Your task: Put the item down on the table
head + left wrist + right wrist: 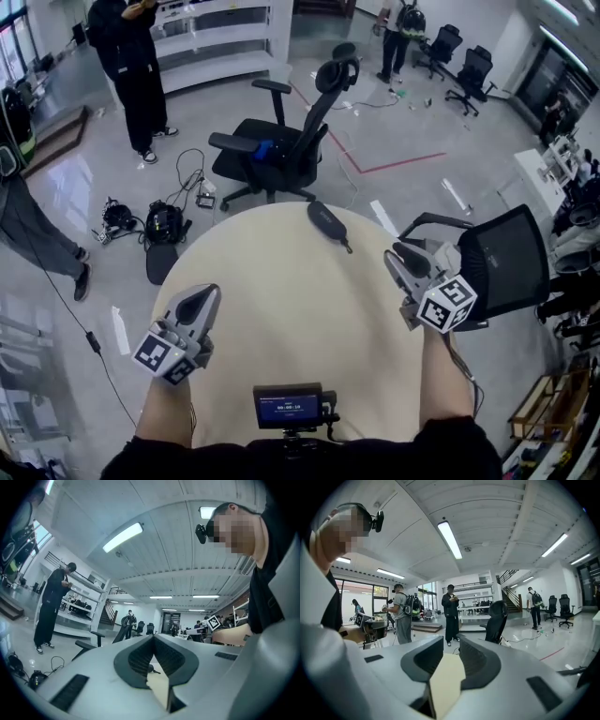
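A: Head view: dark item [325, 220], perhaps a pouch, on the tabletop [281, 319] near its far rim.

B: Empty: left gripper [200, 302] fingers [137, 660] together, right gripper [403, 255] narrowly apart. A stray sweep could knock it off.

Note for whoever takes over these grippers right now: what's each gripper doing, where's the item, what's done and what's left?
Left gripper: fingers together, empty, held over the near left part of the table.
Right gripper: fingers a little apart, nothing between them, at the table's right edge.
Item: dark, oblong, lying on the far side of the table, clear of both grippers.
Done: the item looks set down.
Left: probably nothing; perhaps check that it sits safely, since it is near the far edge.
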`<state>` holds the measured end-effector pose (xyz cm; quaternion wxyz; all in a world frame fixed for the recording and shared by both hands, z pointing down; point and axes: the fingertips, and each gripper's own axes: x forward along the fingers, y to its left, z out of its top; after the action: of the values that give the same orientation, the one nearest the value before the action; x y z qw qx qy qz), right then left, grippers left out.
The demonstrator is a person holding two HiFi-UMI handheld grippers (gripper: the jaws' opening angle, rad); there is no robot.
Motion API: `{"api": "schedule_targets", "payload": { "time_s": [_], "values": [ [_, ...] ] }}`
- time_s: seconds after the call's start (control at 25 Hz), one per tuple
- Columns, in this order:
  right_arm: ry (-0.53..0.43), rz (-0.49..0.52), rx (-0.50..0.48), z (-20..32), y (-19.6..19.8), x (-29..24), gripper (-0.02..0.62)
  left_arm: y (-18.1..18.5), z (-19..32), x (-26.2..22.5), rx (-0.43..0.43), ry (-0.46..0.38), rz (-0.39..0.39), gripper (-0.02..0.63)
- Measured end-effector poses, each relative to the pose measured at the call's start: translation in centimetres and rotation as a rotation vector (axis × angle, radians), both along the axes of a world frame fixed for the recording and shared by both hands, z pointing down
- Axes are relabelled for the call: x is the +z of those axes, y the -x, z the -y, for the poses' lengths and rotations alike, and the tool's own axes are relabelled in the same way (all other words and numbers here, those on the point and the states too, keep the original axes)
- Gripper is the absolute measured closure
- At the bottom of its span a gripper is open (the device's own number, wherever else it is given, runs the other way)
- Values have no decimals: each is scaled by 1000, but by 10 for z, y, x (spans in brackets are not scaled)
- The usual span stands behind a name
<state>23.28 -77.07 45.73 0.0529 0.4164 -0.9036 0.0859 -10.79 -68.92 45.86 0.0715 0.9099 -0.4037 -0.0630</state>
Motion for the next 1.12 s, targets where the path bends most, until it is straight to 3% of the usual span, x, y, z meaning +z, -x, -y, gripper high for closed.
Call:
{"api": "schedule_targets", "payload": {
  "time_s": [0.28,0.64,0.88,1.12],
  "values": [
    [-27,72,65,-103,10,-72,591,40,-84,-62,13,-56,-41,604],
    [-11,102,123,-204,37,-104,591,93,-159,-101,20,-47,-26,604],
    [14,108,128,-260,82,-108,591,129,-200,-120,52,-43,-12,604],
    [-7,57,90,-295,103,-116,591,135,-234,-133,83,-86,-11,604]
  ]
}}
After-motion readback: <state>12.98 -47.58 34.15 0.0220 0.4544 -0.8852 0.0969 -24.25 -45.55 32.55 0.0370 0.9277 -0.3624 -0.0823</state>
